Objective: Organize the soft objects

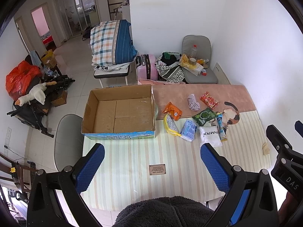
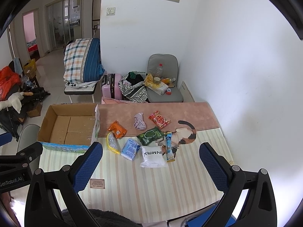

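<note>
An empty cardboard box [image 1: 121,111] [image 2: 70,124] stands at the table's left. To its right lie several soft items: a white pack [image 1: 210,136] [image 2: 153,156], a blue-white pack [image 1: 188,129] [image 2: 130,148], a yellow-rimmed pouch [image 1: 171,125] [image 2: 112,142], an orange packet [image 1: 172,111] [image 2: 117,129], a green packet [image 1: 204,116] [image 2: 150,135], a red packet [image 1: 209,100] [image 2: 159,120], a lilac cloth [image 1: 193,102] [image 2: 139,123] and a thin blue tube [image 1: 221,129] [image 2: 169,148]. My left gripper [image 1: 152,148] and right gripper [image 2: 150,148] are open and empty, above the table's near part.
The table carries a striped cloth [image 2: 151,185] with a small brown label [image 1: 157,169] and a pink mat [image 2: 151,111] at the back. Behind it are a grey chair with clutter [image 2: 162,87], a pink suitcase [image 2: 111,87] and a bench with bedding [image 2: 83,62]. A white wall [image 2: 246,75] runs along the right.
</note>
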`<state>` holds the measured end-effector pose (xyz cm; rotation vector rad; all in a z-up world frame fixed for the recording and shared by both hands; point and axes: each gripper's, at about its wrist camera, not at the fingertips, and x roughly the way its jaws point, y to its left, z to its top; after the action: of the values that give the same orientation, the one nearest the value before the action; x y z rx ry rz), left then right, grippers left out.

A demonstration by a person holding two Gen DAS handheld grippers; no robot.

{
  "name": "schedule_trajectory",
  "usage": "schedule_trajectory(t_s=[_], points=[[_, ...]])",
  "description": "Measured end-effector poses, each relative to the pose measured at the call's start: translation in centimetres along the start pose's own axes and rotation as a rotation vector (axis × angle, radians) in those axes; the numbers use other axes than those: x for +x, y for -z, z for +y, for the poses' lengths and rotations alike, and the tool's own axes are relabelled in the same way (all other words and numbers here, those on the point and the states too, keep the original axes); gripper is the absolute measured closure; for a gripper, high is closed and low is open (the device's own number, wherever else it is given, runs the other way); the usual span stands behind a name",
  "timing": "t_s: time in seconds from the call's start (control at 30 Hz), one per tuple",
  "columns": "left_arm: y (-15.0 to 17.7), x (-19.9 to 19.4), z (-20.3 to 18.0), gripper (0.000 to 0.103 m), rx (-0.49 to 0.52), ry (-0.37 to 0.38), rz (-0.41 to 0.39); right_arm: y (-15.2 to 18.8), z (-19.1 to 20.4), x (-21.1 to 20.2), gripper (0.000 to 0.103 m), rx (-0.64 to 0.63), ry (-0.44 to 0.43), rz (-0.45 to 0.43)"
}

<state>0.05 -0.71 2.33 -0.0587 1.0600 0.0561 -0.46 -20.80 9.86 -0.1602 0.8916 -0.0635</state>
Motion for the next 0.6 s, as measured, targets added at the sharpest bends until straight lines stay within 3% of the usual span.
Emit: schedule_trajectory(t_s=[0.6], points=[[-0.54, 0.79, 0.16, 0.000, 0.002, 0.005, 0.011, -0.80, -0.32, 0.68, 0.001, 0.011, -0.010, 0.011]])
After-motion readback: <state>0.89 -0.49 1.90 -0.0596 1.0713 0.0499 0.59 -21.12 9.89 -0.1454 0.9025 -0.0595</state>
